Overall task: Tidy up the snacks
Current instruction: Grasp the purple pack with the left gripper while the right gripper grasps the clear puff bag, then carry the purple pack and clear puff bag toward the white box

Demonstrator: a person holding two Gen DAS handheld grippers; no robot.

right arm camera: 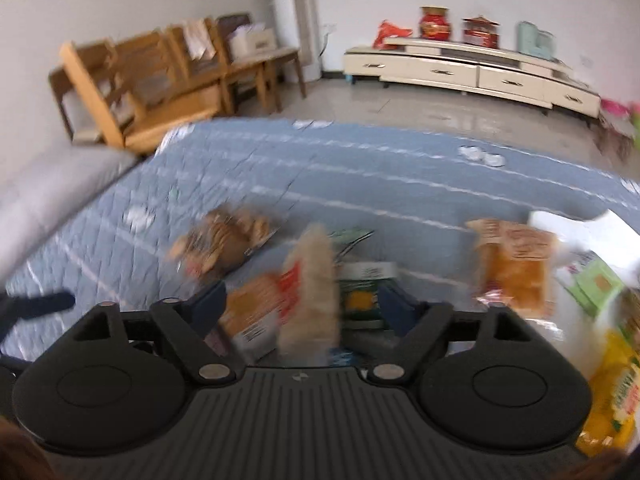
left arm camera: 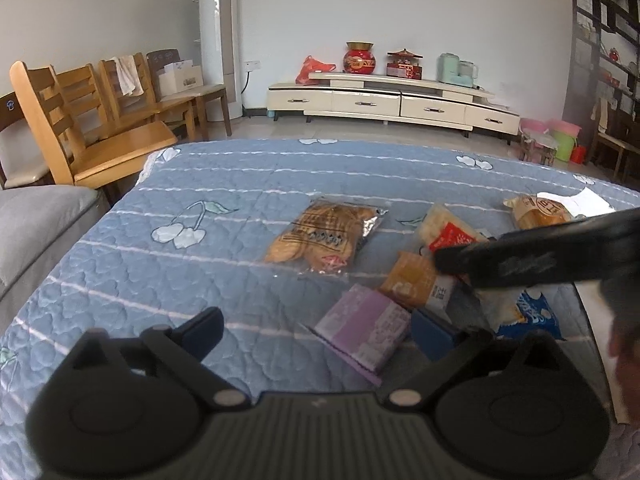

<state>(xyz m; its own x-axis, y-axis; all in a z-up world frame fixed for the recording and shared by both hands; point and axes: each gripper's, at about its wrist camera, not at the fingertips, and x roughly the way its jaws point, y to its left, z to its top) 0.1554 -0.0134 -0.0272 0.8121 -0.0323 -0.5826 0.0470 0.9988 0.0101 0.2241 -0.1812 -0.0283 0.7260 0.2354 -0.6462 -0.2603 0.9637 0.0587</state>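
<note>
Hovering over the snack packets (left arm camera: 416, 280) on the blue quilt (left arm camera: 200, 184), both grippers' jaws wide, empty.

Print shows on the snack packets (left arm camera: 326, 236), but none of it can be read.

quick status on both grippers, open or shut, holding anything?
Left gripper: open, holding nothing; purple packet lies between its fingers.
Right gripper: open over the snack pile, pale snack pack between its fingers, not clamped.
</note>
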